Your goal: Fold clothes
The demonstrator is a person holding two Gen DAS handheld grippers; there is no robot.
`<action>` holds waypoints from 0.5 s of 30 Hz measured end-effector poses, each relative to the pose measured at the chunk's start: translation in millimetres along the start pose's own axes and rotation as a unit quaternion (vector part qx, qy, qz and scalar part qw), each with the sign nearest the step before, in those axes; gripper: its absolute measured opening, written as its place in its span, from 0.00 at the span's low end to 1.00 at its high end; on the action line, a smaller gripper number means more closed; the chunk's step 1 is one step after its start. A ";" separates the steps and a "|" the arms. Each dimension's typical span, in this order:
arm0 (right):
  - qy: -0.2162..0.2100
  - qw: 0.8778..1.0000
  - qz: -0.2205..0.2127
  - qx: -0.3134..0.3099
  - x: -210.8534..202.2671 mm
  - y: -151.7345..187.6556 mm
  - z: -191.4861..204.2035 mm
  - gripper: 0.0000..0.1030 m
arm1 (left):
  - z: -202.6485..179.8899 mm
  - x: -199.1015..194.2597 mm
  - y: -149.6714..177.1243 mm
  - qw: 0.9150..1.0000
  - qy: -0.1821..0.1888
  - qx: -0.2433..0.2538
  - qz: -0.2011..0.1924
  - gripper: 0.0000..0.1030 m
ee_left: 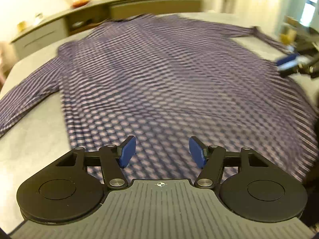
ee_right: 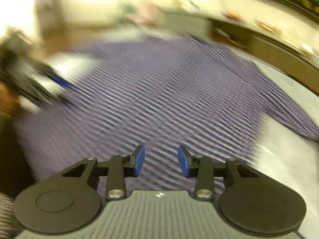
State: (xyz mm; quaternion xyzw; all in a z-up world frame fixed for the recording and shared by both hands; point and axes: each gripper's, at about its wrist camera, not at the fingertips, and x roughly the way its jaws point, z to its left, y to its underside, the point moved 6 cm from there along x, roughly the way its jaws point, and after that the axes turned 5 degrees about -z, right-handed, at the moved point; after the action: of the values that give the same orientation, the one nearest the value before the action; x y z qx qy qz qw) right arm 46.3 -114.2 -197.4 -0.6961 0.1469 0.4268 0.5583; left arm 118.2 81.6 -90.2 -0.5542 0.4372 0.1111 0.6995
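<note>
A purple and white checked long-sleeved shirt (ee_left: pixel 151 75) lies spread flat on a grey surface (ee_left: pixel 33 143), sleeves out to both sides. My left gripper (ee_left: pixel 162 152) is open and empty above the shirt's near hem. My right gripper (ee_right: pixel 161 160) is open and empty over the shirt (ee_right: pixel 159 91) from the other side; that view is blurred by motion. The right gripper also shows in the left wrist view (ee_left: pixel 289 63) at the shirt's right edge. The left gripper shows blurred in the right wrist view (ee_right: pixel 49 79).
A long low cabinet (ee_left: pixel 59 27) with dishes on top stands beyond the far edge of the surface. It also shows in the right wrist view (ee_right: pixel 269 45). A bright window (ee_left: pixel 311 6) is at the far right.
</note>
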 end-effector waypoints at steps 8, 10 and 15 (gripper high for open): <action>0.013 0.991 0.132 -0.018 -27.3 57.8 -34.7 0.40 | 54.9 -3.6 4.4 0.996 -0.075 -0.042 0.033 0.71; 0.027 0.987 0.151 -0.041 -34.1 63.7 -37.2 0.43 | 64.7 -13.4 3.8 0.993 -0.098 -0.050 0.035 0.60; 0.021 0.996 0.085 -0.025 -37.3 30.8 -23.8 0.41 | 57.4 -36.0 -15.3 0.995 -0.077 -0.067 -0.008 0.54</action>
State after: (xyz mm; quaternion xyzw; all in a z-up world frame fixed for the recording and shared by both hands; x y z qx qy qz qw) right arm 13.4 -156.0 -188.9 -0.7033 0.2067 0.4616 0.4996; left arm 134.7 138.0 -53.2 -0.5928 0.3693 0.1769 0.6935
